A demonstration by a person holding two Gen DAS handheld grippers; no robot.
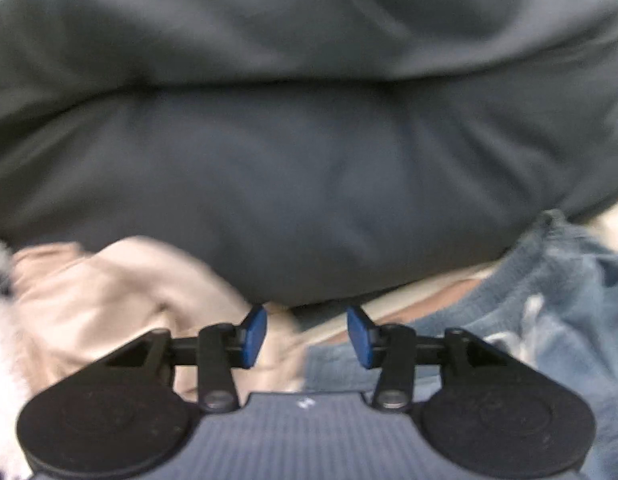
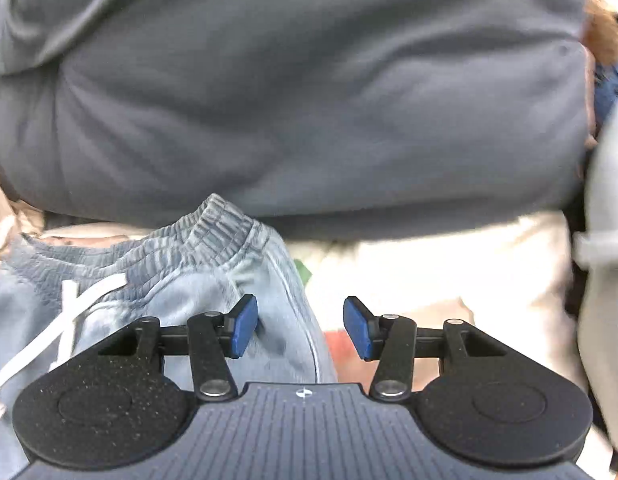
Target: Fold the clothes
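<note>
A: Left gripper (image 1: 307, 336)?
B: Jaws parted about halfway, nothing held between the blue pads (image 1: 255, 336). Beige garment (image 1: 109, 296) is seen below left, blue sweatpants (image 1: 549, 300) below right.
A: Right gripper (image 2: 300, 328)?
B: Also parted, nothing clamped — the edge of the blue sweatpants (image 2: 213, 272) lies under the gap, waistband bunched just ahead, white drawstring (image 2: 69, 312) at left. Contact with the pads cannot be told.
A: Main item?
B: Dark grey garment (image 1: 309, 160) fills the upper view of both cameras (image 2: 309, 100), folded over in a thick roll — ahead of both grippers, apart from them. Frames blurred.
</note>
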